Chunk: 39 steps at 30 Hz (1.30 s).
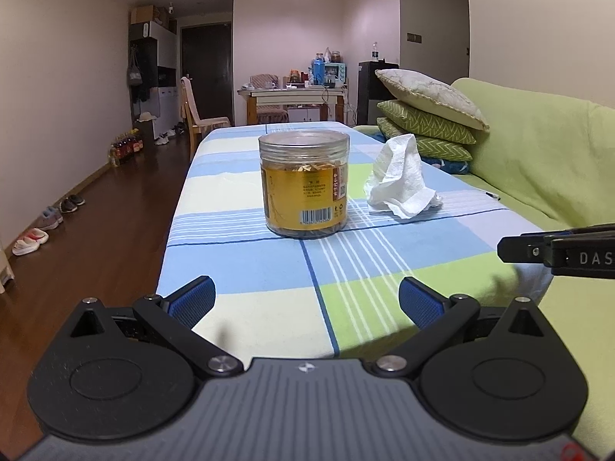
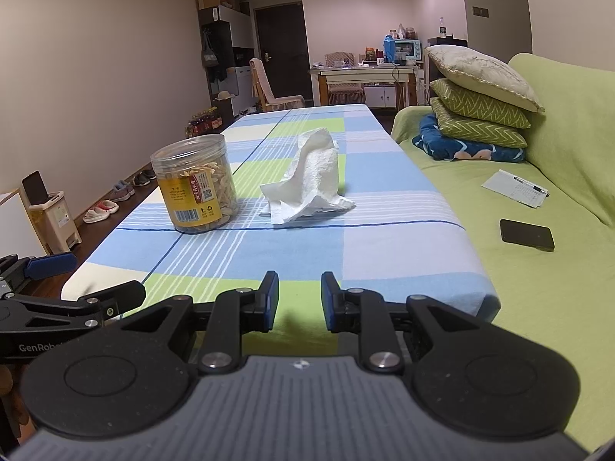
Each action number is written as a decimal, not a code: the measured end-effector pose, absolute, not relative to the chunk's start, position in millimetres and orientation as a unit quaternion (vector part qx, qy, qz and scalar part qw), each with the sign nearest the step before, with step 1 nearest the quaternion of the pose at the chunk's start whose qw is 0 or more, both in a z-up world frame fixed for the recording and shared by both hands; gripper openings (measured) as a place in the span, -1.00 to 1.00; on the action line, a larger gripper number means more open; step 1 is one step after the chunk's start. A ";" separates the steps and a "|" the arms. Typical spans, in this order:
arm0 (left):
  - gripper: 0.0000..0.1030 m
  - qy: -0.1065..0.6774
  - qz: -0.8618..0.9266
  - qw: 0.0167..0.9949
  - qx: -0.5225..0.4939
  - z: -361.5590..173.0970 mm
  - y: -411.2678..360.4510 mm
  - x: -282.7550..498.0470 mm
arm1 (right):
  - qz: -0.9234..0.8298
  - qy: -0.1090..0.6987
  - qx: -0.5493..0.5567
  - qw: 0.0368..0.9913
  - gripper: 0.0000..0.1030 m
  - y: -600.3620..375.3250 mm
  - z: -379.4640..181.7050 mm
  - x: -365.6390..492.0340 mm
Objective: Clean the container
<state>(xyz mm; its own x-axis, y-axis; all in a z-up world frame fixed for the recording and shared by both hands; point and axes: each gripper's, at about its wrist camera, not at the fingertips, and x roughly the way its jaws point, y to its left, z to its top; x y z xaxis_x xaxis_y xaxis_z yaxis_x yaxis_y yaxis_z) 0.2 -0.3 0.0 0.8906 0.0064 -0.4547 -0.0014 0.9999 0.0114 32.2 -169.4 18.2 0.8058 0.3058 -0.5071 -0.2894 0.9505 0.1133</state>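
Note:
A clear plastic jar (image 1: 304,182) with a yellow label and snacks inside stands upright on the checked tablecloth (image 1: 246,253). It also shows in the right wrist view (image 2: 196,184). A crumpled white paper towel (image 1: 401,178) lies to its right, also in the right wrist view (image 2: 307,180). My left gripper (image 1: 306,301) is wide open and empty, short of the jar near the table's front edge. My right gripper (image 2: 300,299) is open with a narrow gap, empty, near the front edge, facing the towel.
A green-covered sofa (image 2: 538,269) runs along the table's right side with stacked pillows (image 2: 480,100), a black phone (image 2: 527,234) and a notepad with pen (image 2: 515,188). Shoes (image 1: 42,226) line the left wall. A small bin (image 2: 54,219) stands left of the table.

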 end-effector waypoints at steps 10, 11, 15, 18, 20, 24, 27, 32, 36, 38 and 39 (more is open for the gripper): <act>0.98 0.239 0.001 0.971 0.001 -8.5 -20.8 13.3 | 0.156 0.271 0.017 0.950 -0.63 -170.9 16.7 32.3; 0.98 0.239 0.001 0.971 0.000 -8.6 -21.2 12.1 | 0.156 0.272 0.017 0.950 -0.63 -170.3 16.9 31.6; 0.98 0.247 -0.004 0.969 -0.013 -11.5 -16.7 12.5 | 0.154 0.272 0.020 0.950 -0.63 -173.3 15.8 30.3; 0.98 0.254 -0.013 0.967 -0.031 -13.7 -13.6 14.4 | 0.153 0.273 0.023 0.950 -0.63 -175.0 15.5 31.0; 0.98 0.251 -0.018 0.967 -0.041 -13.8 -12.1 13.7 | 0.154 0.272 0.023 0.950 -0.63 -174.7 15.7 29.9; 0.98 0.245 -0.019 0.968 -0.050 -12.8 -10.8 13.1 | 0.155 0.274 0.025 0.949 -0.63 -175.8 14.6 30.3; 0.98 0.242 -0.022 0.969 -0.053 -12.9 -11.0 12.7 | 0.155 0.274 0.025 0.949 -0.63 -175.8 14.7 29.8; 0.98 0.234 -0.019 0.972 -0.033 -11.7 -15.6 11.1 | 0.154 0.274 0.025 0.949 -0.63 -175.7 15.0 31.1; 0.98 0.224 -0.012 0.974 -0.021 -10.7 -16.4 10.7 | 0.155 0.275 0.025 0.949 -0.63 -174.9 14.4 31.6; 0.98 0.219 -0.011 0.975 -0.019 -10.1 -15.7 10.2 | 0.155 0.276 0.025 0.948 -0.63 -174.8 14.2 32.3; 0.98 0.217 -0.012 0.976 -0.019 -9.9 -15.1 9.9 | 0.155 0.276 0.025 0.948 -0.63 -174.6 14.1 32.4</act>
<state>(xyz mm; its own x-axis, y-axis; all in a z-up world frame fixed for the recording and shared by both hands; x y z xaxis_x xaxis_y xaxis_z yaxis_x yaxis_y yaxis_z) 9.9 -15.1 -9.9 0.9057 -0.0316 -0.4227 0.0147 0.9990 -0.0431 32.4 -174.6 14.1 0.8000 0.3077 -0.5151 -0.2801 0.9507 0.1330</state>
